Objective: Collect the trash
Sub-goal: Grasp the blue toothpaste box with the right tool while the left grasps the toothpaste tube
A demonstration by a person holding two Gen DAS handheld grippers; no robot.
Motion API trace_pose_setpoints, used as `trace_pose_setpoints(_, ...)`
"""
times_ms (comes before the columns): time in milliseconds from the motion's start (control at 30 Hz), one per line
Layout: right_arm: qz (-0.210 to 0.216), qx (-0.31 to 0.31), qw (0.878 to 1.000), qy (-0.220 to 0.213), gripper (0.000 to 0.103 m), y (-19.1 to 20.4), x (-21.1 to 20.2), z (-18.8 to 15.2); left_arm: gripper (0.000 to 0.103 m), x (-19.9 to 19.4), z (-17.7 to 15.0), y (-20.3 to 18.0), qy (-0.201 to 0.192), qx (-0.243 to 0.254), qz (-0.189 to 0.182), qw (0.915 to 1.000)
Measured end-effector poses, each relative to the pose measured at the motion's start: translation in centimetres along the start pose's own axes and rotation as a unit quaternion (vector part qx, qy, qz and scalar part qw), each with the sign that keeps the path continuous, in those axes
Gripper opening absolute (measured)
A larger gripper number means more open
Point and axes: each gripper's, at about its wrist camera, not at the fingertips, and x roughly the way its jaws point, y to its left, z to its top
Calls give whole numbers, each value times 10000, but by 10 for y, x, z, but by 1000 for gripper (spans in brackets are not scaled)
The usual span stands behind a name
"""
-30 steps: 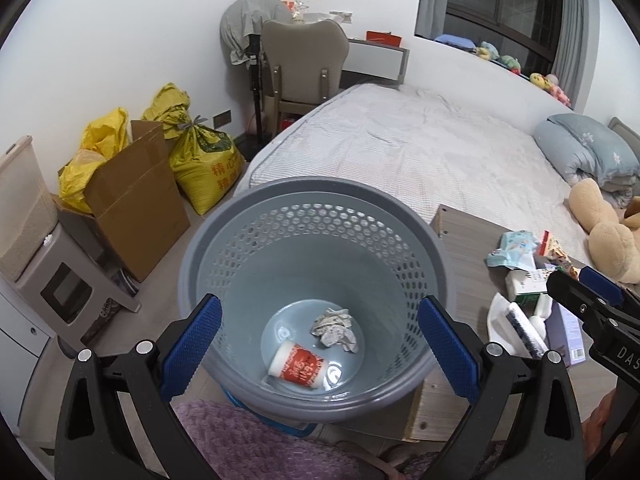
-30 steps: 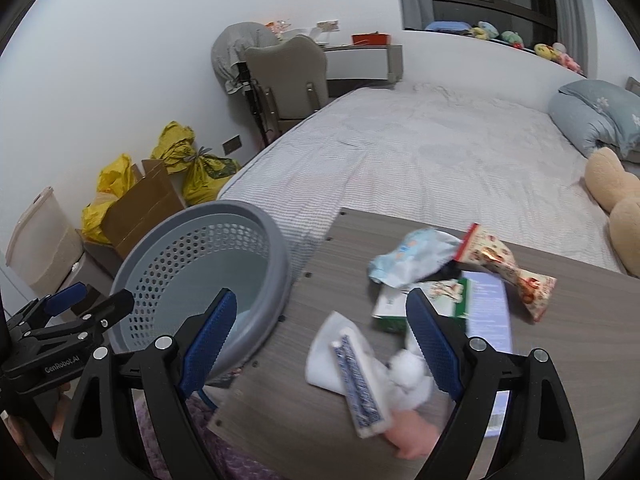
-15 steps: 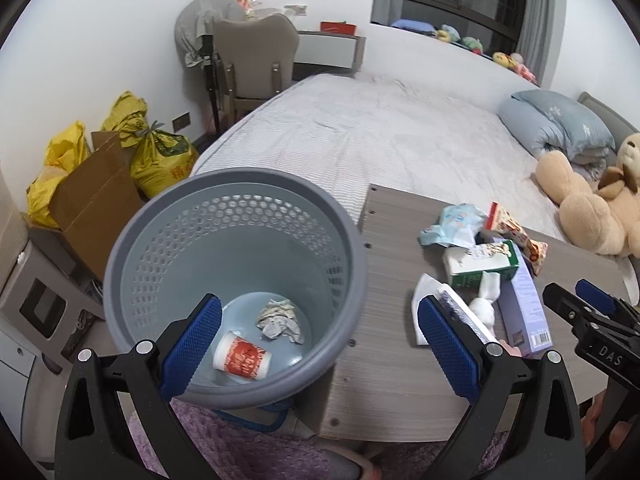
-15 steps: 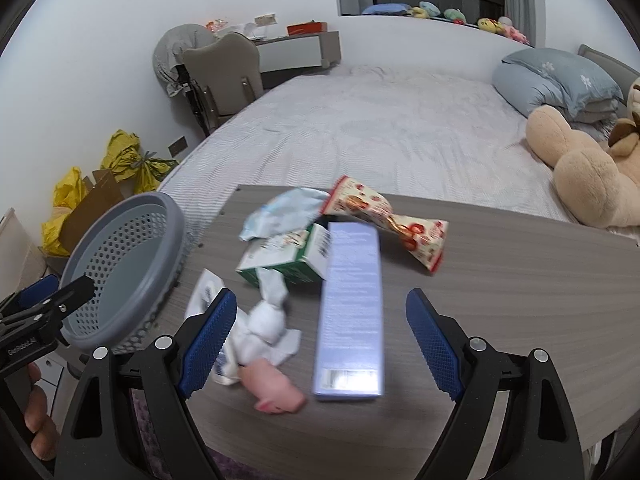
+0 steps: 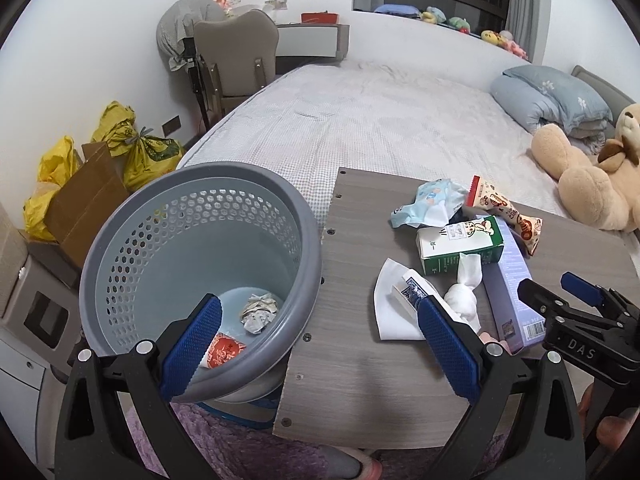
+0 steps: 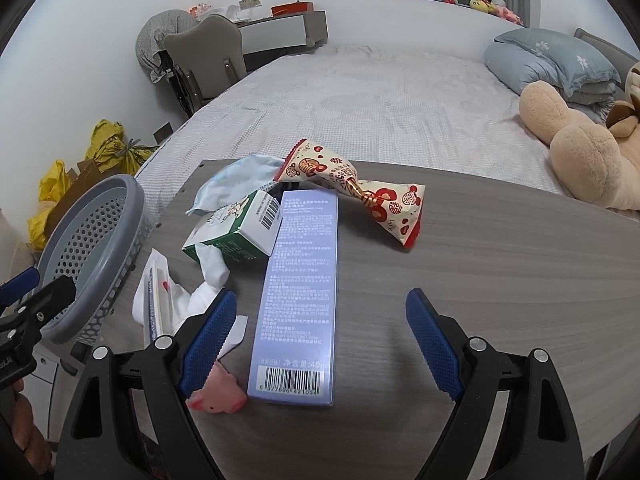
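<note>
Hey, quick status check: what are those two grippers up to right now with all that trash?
Right gripper open, empty, over lavender box. Left gripper open, empty, beside grey bin. Pink toy and tissue crowd the box's left side.

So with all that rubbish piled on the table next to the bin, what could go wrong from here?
The purple box lies between the open right gripper's fingers, but it is long, so a grab near its end might let it tip. It touches the milk carton and snack wrapper, which could get dragged. The bin looks tilted; a drop might miss.
</note>
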Motion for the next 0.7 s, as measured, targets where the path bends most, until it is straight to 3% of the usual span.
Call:
trace_pose_setpoints(600,-218,-194,9992,279,82,3,37,5,97,7,-5,-8,141,51,60,9999)
trace_pose_setpoints(700,-222,-229,9991,281,77,3,39,6,97,7,-5,-7,143,51,58,9999)
